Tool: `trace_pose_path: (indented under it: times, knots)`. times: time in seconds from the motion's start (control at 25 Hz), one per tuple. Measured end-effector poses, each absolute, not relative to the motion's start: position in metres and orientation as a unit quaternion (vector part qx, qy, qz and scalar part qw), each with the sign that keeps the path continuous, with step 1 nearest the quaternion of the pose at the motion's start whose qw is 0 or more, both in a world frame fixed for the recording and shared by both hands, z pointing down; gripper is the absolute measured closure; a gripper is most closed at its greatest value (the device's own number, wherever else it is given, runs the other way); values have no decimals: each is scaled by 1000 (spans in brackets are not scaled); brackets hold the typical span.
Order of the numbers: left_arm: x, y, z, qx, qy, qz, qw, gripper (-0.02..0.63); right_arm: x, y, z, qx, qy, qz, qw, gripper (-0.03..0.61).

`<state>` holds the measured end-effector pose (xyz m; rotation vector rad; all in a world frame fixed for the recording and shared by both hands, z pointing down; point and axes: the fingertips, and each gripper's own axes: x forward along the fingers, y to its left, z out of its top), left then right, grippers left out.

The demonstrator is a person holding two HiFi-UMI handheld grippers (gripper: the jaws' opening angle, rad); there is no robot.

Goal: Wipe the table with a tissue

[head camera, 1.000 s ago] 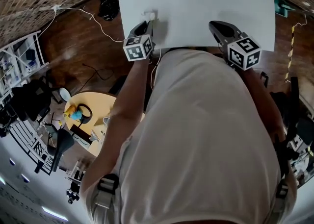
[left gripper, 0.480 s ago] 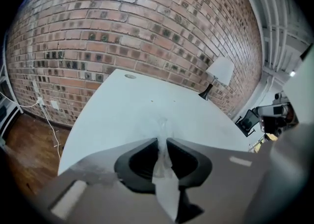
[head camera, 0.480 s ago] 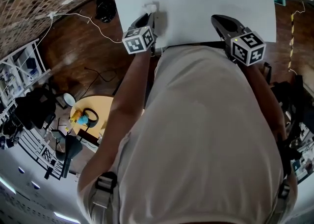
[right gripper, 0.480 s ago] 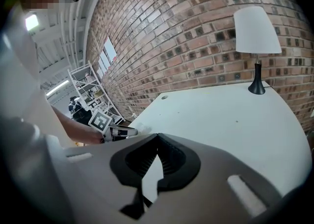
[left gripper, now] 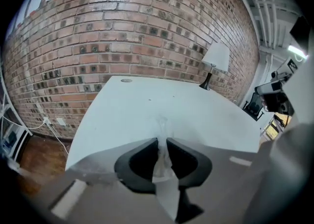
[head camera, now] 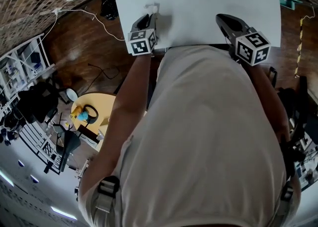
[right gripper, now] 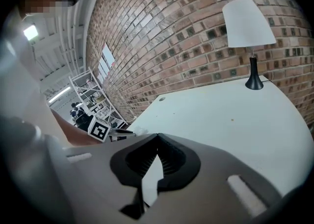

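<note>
A person leans over a white table [head camera: 198, 2] with a hand-held tool in each hand. The left tool [head camera: 150, 15] is closed on a white tissue [left gripper: 161, 164], its jaws narrowly parted by the crumpled strip pinched between them. The tissue's free end shows just ahead of the tips, near the table's near edge, towards its left side. The right tool [head camera: 222, 19] is over the same edge, further right, its jaw tips together with nothing between them. A white-shaded lamp [right gripper: 248, 32] stands at the table's far edge, against a brick wall [left gripper: 122, 37].
</note>
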<state>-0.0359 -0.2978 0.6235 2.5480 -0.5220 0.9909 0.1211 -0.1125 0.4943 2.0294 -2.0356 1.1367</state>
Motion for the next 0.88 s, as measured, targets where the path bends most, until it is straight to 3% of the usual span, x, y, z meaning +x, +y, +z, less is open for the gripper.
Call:
trace_pose_path:
  times: [0.52, 0.88]
  knots:
    - [-37, -284, 624, 871, -250, 398, 144, 555, 158, -94, 494, 628, -679, 380, 16, 572]
    - [-24, -244, 623, 860, -268, 381, 210, 555, 171, -86, 494, 617, -684, 388, 14, 572]
